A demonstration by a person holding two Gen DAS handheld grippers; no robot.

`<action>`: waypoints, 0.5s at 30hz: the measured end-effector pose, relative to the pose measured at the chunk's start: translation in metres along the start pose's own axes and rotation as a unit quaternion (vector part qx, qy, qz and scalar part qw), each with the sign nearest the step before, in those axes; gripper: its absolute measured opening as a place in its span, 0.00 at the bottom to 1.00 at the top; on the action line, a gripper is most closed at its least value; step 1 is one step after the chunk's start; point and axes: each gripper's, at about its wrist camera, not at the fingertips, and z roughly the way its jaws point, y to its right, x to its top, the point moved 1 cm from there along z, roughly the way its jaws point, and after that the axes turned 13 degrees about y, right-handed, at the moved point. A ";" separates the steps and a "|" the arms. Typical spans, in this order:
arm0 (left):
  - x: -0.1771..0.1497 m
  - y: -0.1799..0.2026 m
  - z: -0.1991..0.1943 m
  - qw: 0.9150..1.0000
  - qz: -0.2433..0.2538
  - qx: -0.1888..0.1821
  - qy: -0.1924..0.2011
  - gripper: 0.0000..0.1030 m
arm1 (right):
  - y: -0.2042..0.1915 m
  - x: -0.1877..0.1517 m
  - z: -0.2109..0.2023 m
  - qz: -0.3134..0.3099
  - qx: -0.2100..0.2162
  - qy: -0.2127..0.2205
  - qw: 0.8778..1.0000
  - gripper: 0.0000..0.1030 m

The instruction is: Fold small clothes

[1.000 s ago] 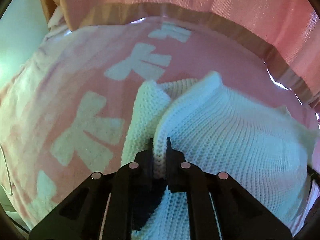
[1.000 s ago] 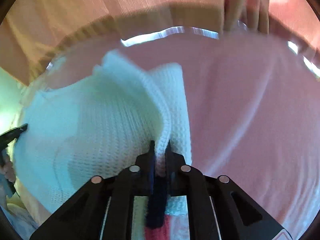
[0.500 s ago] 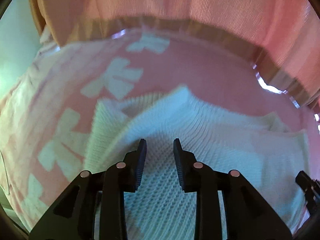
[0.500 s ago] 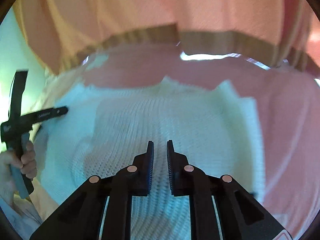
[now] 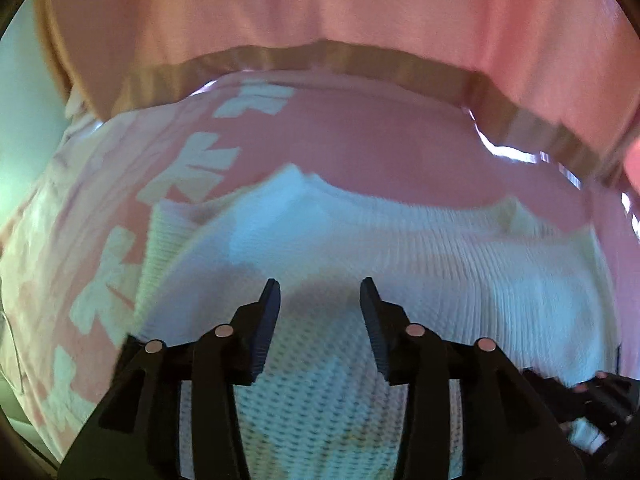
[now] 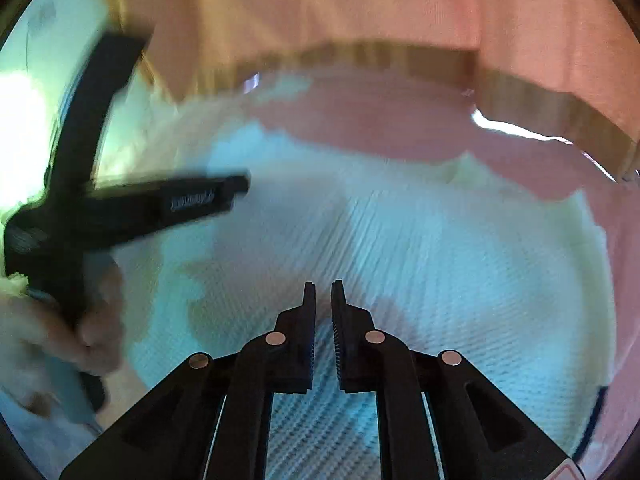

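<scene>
The white knit garment [image 5: 400,264] lies spread on a pink bedcover [image 5: 380,148], and I take this garment as the landmark for all places. It fills the lower middle of both wrist views. Its far edge shows two small raised points, one toward the left side and one toward the right side. On its left side a narrow strip of the knit sticks out from under the top layer, so the garment looks folded there.

The left gripper [image 5: 320,300] hangs over the near part of the garment. Its two fingers are spread wide apart and nothing is between them; the knit is visible in the gap. In the right wrist view the same tool [image 6: 132,208] appears over the left side of the garment, blurred, with the left hand [image 6: 80,336] around its handle.

The right gripper [image 6: 322,300] is also over the near part of the garment, more toward its middle. Its fingers stand close together, with only a narrow slit between them, and they hold no cloth.

To the left of the garment, the bedcover carries a row of white printed characters [image 5: 192,168]. Beyond the far edge of the garment the bedcover ends at a brown band [image 5: 340,60], and above this band hangs a pink curtain [image 5: 320,0]. Both views are somewhat blurred.
</scene>
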 end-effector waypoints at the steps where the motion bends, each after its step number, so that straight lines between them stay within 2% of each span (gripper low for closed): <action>1: -0.003 0.003 0.003 1.000 0.007 0.004 -0.004 0.39 | 0.002 -0.007 0.005 -0.005 -0.007 -0.006 1.000 0.06; 4: -0.005 0.007 0.002 1.000 0.017 0.010 -0.002 0.39 | 0.017 -0.007 -0.003 0.026 -0.002 -0.004 1.000 0.03; 12: -0.005 0.003 0.003 1.000 0.015 0.013 -0.005 0.41 | 0.075 -0.011 -0.027 0.066 -0.045 0.003 0.997 0.00; 14: -0.006 0.002 0.003 1.000 0.016 0.013 -0.006 0.41 | 0.084 -0.014 -0.036 0.079 -0.044 0.005 0.996 0.00; 15: -0.006 0.001 0.004 1.000 0.017 0.014 -0.005 0.41 | 0.088 -0.014 -0.039 0.078 -0.057 0.005 0.995 0.05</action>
